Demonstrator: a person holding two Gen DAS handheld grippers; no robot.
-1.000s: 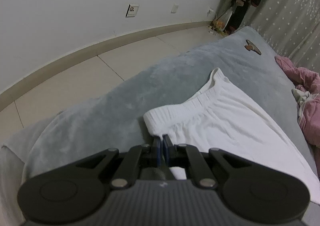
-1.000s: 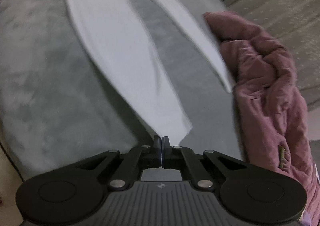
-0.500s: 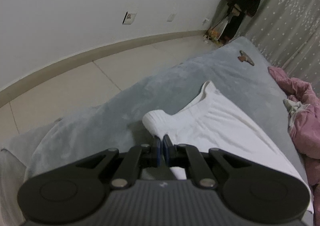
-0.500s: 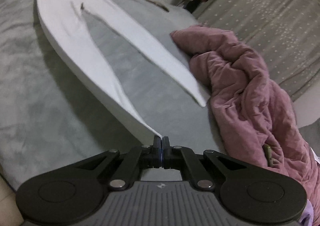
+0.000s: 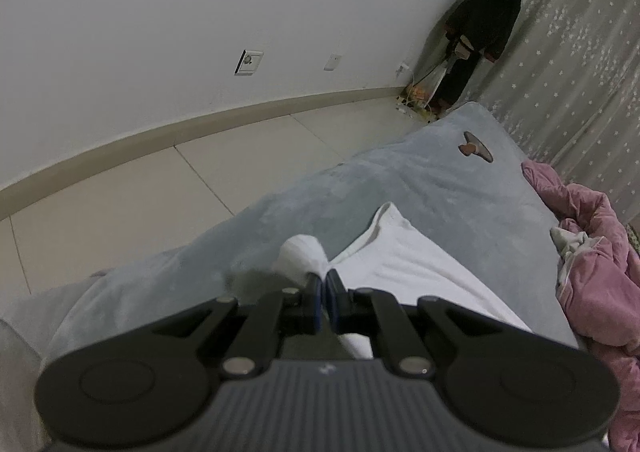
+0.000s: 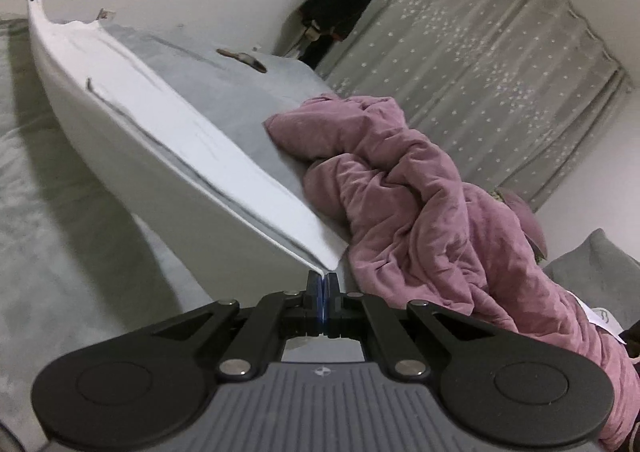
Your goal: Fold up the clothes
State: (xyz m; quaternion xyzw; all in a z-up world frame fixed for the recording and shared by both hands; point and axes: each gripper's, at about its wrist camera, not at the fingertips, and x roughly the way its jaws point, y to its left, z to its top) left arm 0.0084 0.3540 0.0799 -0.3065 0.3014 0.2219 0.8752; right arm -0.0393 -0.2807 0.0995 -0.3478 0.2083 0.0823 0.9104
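White trousers (image 6: 168,139): 1 pair, 2 legs, pinched by both grippers' fingers, left (image 5: 325,284) and right (image 6: 322,279), beside 1 pink quilt (image 6: 420,203).

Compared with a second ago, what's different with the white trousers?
Both closed grippers have lifted the white cotton trousers off the grey bedspread: left gripper raising the waistband, right gripper a leg hem, legs now together. Pink quilt unmoved.
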